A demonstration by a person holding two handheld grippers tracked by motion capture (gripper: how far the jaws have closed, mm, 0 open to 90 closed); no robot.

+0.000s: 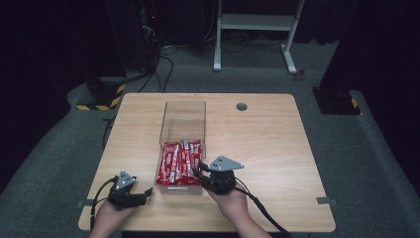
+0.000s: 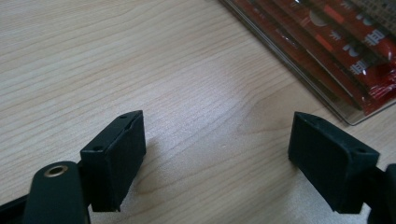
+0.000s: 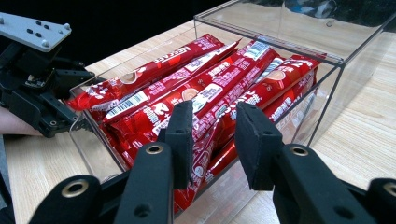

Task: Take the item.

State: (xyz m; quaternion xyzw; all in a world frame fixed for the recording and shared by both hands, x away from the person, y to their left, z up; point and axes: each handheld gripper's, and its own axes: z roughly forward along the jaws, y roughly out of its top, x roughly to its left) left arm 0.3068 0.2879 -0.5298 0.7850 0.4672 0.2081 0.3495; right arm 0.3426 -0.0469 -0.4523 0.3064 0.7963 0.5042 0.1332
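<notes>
Right gripper [image 3: 210, 140] half-closed astride one red sachet [image 3: 205, 154], long axis running straight ahead in clear box [image 3: 327, 60]; left gripper [image 2: 217, 158] spread over bare bench [image 2: 140, 60].

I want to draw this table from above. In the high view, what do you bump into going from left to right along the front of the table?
Left gripper → clear box with the red packets in its near part → right gripper at the box's right side.
</notes>
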